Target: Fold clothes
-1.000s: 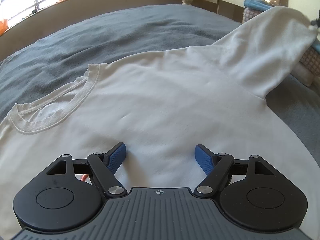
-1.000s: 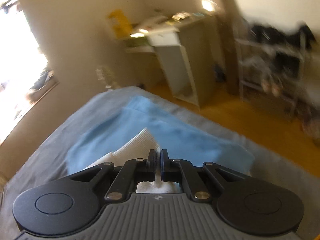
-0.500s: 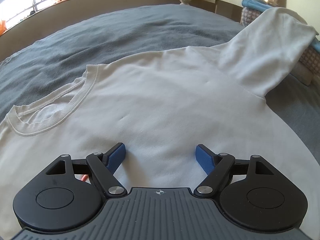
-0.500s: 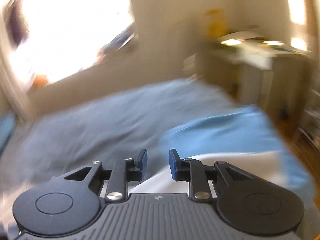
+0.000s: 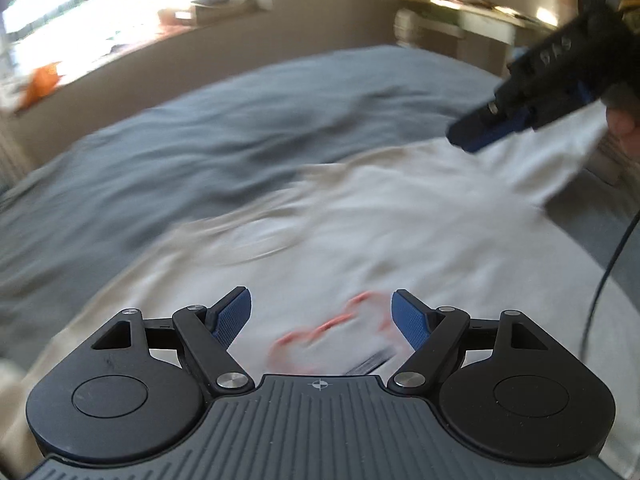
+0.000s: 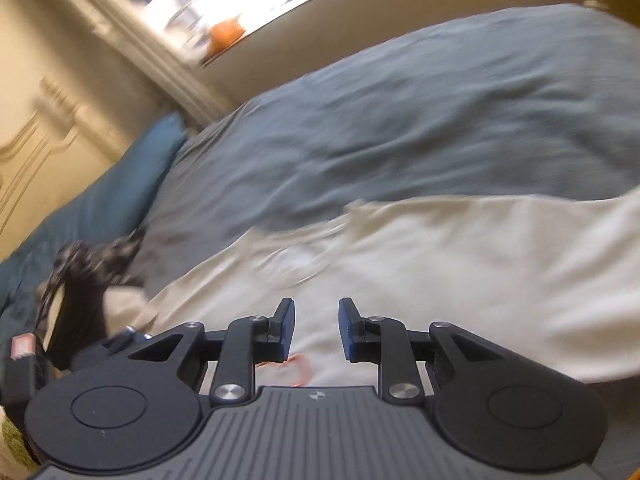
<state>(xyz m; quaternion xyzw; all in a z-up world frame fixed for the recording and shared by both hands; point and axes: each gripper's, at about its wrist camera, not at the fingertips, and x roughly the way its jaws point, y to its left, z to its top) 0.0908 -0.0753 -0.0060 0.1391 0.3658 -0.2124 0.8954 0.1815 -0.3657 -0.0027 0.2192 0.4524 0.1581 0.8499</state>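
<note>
A white T-shirt (image 5: 400,232) lies spread on the grey bed (image 5: 240,132), blurred by motion. Its neckline (image 5: 248,240) points to the far side, and a red print (image 5: 332,326) shows near me. My left gripper (image 5: 320,308) hovers open over the print, with nothing between its blue pads. My right gripper (image 5: 476,138) reaches in from the upper right, above the shirt's sleeve (image 5: 560,156), which lies folded over. In the right wrist view the right gripper (image 6: 316,320) has its jaws partly apart and empty over the shirt (image 6: 440,260).
A teal pillow (image 6: 100,208) lies at the bed's left end. An arm in a dark patterned sleeve (image 6: 92,264) is at the left of the right wrist view. A window ledge (image 5: 120,40) runs behind the bed, and a desk (image 5: 480,16) stands at the far right.
My right gripper has opened and let go of the white sleeve, then swung left across the bed. My left gripper has lifted and pulled back, bringing the red print into view.
</note>
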